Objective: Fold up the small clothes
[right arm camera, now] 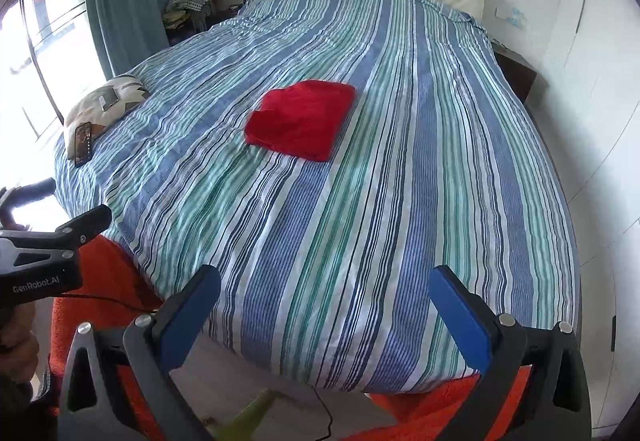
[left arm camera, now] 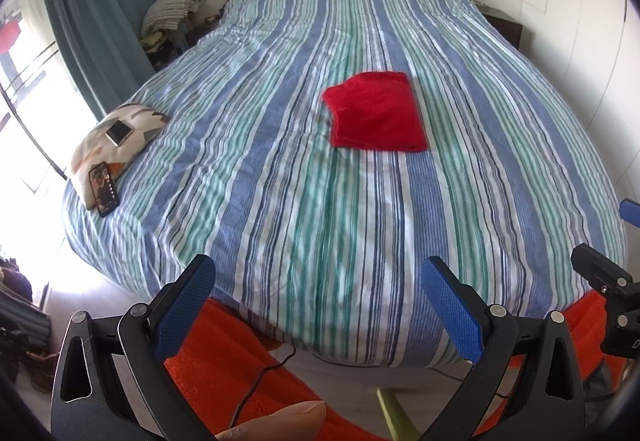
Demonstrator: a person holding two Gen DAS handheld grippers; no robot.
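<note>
Left-wrist view. At far left a patterned cushion point(left arm camera: 120, 137) sits on the near-left corner of the bed, carrying a pale phone point(left arm camera: 119, 132) and, at its near edge, a dark phone point(left arm camera: 104, 188). The left gripper point(left arm camera: 318, 297) hangs past the foot of the bed, above an orange rug point(left arm camera: 216, 353); its blue-padded jaws are spread wide with nothing between them. The red garment point(left arm camera: 376, 112) lies ahead of the jaws and slightly to their right, well apart from them, about midway up the striped bedcover point(left arm camera: 280, 181).

Right-wrist view. The right gripper point(right arm camera: 324, 301) also hangs at the foot of the bed, jaws spread wide and empty. From here the red garment point(right arm camera: 302, 119) lies ahead and to the left. It therefore sits between the two grippers' lines of sight; neither arm appears clearly nearer.

The garment. It already forms a compact, roughly rectangular packet, smooth-topped, with a small notch or tuck at its left edge. Its long axis is hard to tell, as the outline reads nearly square. The material looks soft, like fleece or knit. Judged from this, the fold appears complete or nearly so; any further move would require a forward reach over the bedcover.
</note>
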